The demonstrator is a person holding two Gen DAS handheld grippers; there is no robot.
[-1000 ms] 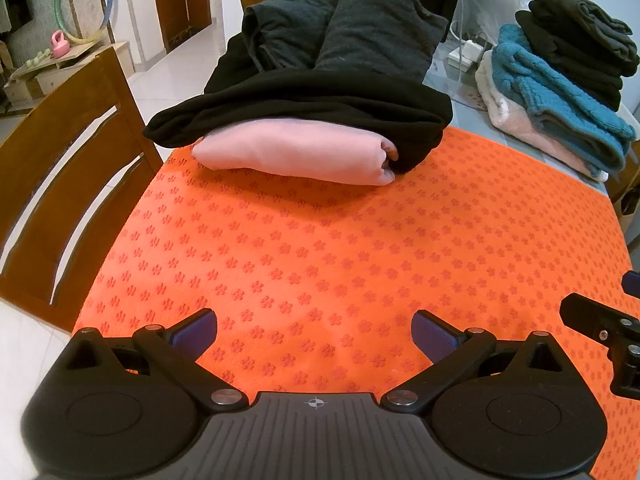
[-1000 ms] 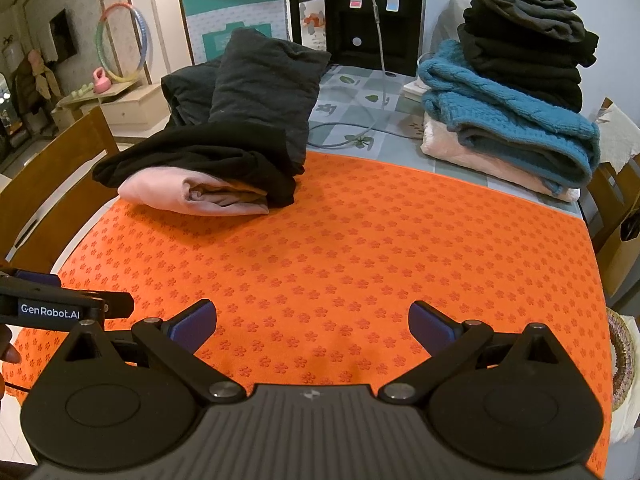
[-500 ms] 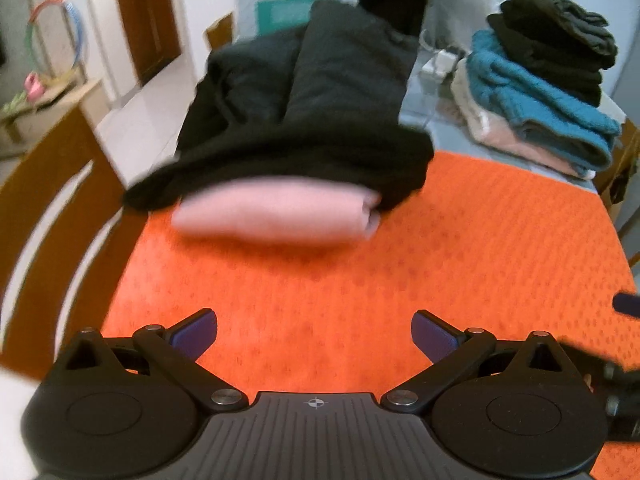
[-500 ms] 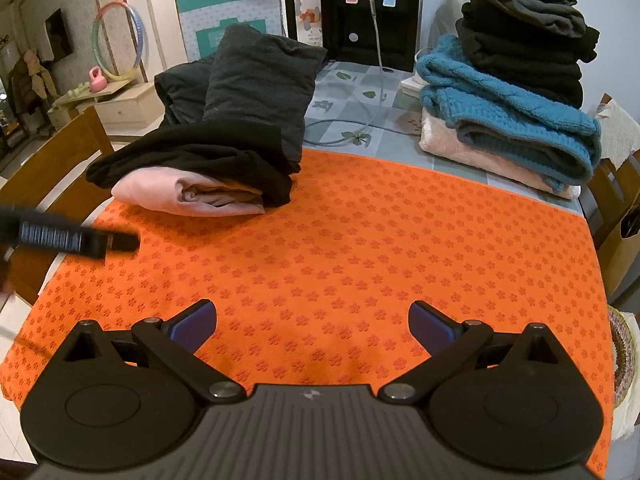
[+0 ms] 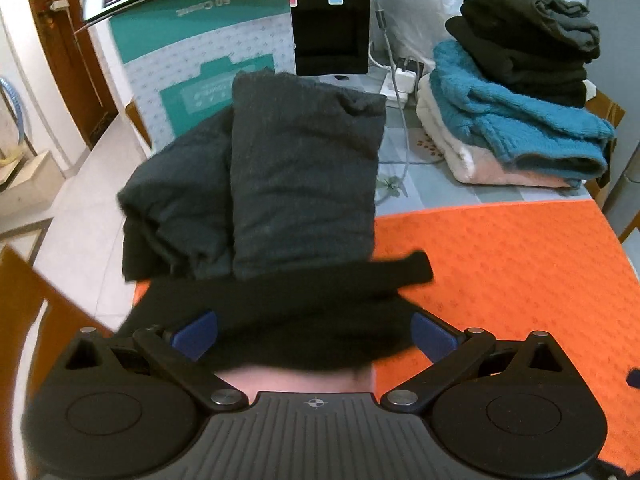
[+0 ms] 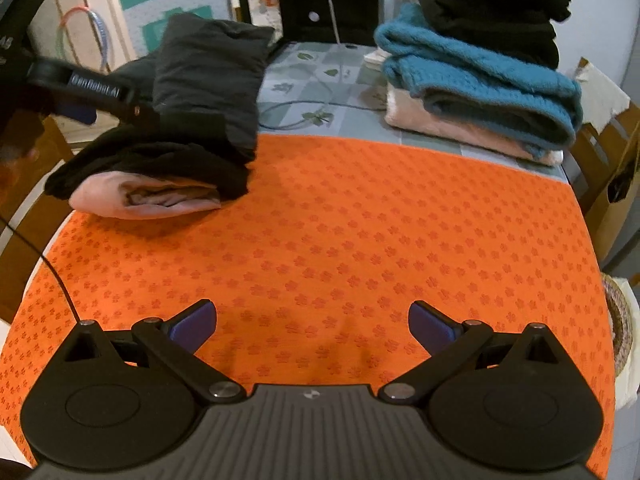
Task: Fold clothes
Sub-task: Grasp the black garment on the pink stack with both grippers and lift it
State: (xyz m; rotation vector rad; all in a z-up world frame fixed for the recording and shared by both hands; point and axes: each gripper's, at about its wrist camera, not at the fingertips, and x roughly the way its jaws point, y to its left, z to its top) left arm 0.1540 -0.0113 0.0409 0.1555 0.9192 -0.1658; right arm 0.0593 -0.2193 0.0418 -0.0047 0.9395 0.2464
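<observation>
Comparing with a second ago, your left gripper (image 5: 314, 334) has moved from the bare mat up to the pile; your right gripper (image 6: 312, 326) has barely shifted. Left jaws spread wide, straddling the folded black fabric garment (image 5: 280, 312) without gripping it; the folded pink garment (image 5: 296, 378) lies under it. Right jaws wide apart, empty, over the orange flower-patterned mat (image 6: 360, 240). Farther: dark grey quilted garment (image 5: 300, 176), teal knit sweater stack (image 5: 520, 120), black appliance (image 5: 330, 28).

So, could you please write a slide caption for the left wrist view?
Open left gripper reaches over the black garment lying on pink clothing, orange mat beside.
</observation>
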